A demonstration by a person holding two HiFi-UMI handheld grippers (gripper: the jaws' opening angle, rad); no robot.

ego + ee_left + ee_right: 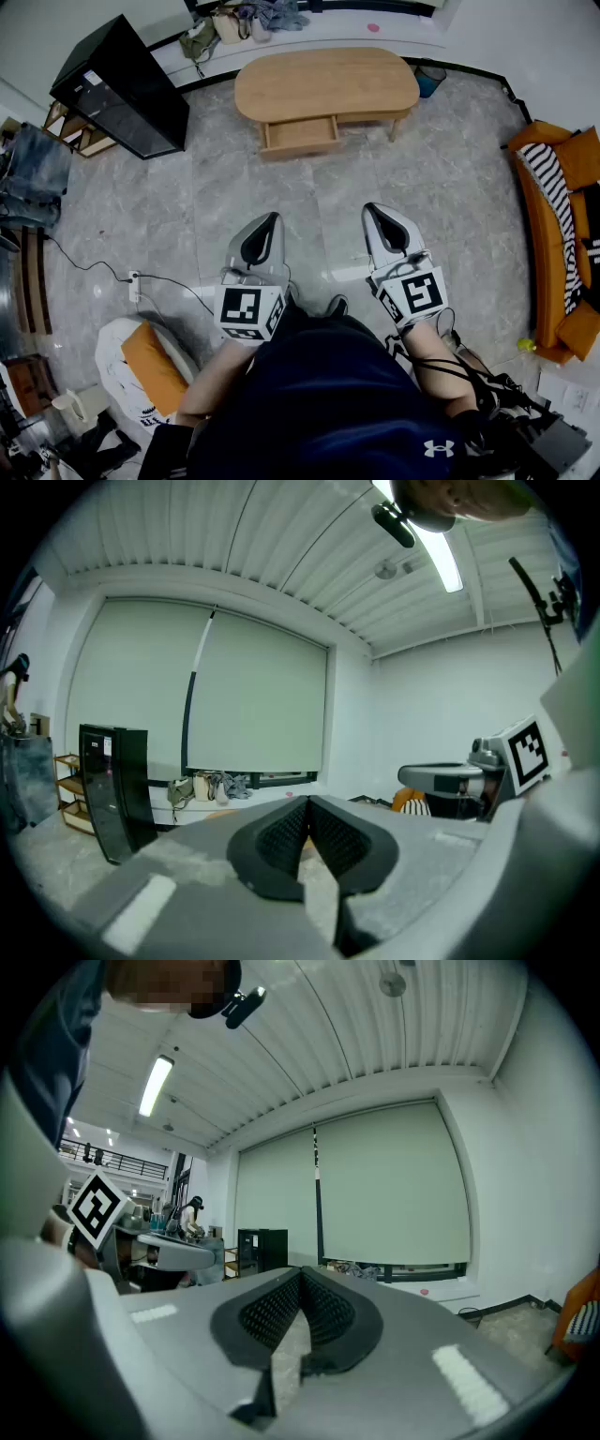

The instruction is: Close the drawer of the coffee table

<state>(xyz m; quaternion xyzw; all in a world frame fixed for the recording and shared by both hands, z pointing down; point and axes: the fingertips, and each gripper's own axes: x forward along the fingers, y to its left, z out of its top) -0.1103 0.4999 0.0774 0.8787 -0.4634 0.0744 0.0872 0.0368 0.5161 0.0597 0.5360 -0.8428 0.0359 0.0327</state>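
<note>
- Nearest to me, low in the head view, the left gripper (270, 221) and right gripper (373, 212) are held side by side against the person's dark shirt (328, 394). Each has its jaws pressed together with nothing between them.
- At top centre the drawer (300, 134) stands pulled out from the near side of the oval wooden coffee table (326, 82), well apart from both grippers.
- Its inside looks like bare wood. I see nothing in it, though it is small from here.
- A blue bin (429, 80) sits just beside the table's right end, and I cannot tell what it holds.
- Further out are a black cabinet (122, 86) at upper left, an orange sofa (553, 234) on the right edge, and a power strip (134, 281) with its cable at left.
- My worry is the push. Closed tips landing off-centre on the drawer front could skew it in its runners.
- Tips placed too high could slip over the front edge into the drawer.
- A hard shove might slide the whole table across the smooth floor.
</note>
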